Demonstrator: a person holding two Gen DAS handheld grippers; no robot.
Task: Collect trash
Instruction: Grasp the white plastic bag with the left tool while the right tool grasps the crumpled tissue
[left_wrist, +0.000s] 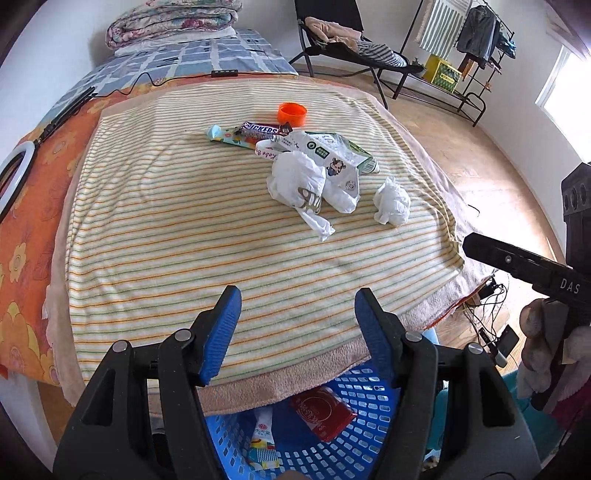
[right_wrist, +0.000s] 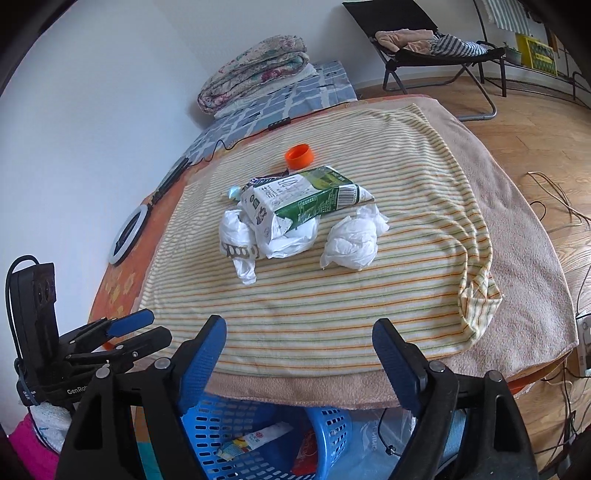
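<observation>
Trash lies on a striped towel (left_wrist: 166, 236): a crushed milk carton (left_wrist: 332, 151) (right_wrist: 306, 201), a white plastic bag (left_wrist: 306, 188) (right_wrist: 258, 240), a crumpled tissue (left_wrist: 392, 201) (right_wrist: 352, 240), a Snickers wrapper (left_wrist: 260, 130), a teal wrapper (left_wrist: 225, 136) and an orange cap (left_wrist: 292, 113) (right_wrist: 300, 156). A blue basket (left_wrist: 332, 435) (right_wrist: 255, 439) below the table's near edge holds a red packet (left_wrist: 323, 411) and a wrapper (left_wrist: 263, 445). My left gripper (left_wrist: 295, 317) is open and empty above the basket. My right gripper (right_wrist: 299, 354) is open and empty too.
A ring light (left_wrist: 14, 177) and cable lie at the table's left. A folded quilt (left_wrist: 173, 22) rests on the bed behind. A folding chair (left_wrist: 343, 37) and a clothes rack (left_wrist: 465, 48) stand on the wood floor. Cables (left_wrist: 487, 317) lie by the table's right.
</observation>
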